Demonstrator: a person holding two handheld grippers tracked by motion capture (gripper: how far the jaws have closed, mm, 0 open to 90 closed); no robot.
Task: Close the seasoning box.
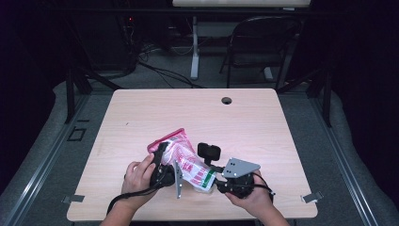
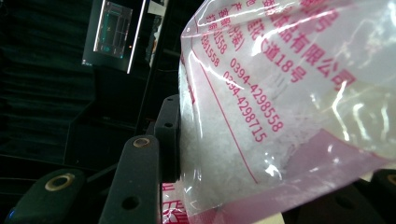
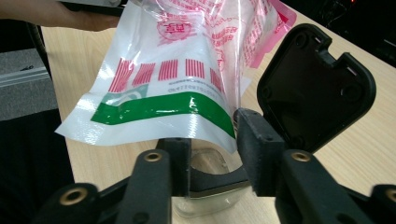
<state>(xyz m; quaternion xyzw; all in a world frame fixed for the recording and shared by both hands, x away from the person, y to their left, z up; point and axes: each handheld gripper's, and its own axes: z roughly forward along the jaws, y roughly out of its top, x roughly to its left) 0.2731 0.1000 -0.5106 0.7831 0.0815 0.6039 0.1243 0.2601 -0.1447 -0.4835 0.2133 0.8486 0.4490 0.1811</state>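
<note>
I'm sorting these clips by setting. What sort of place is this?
Probably a lab or recording workspace: a bare wooden table ringed by dark curtains, cables on the carpet, and a folding chair behind.

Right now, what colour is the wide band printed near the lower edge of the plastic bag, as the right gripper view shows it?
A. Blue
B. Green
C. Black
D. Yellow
B: in the right gripper view the plastic bag carries a broad green band under a row of red striped blocks, just above the right gripper.
</note>
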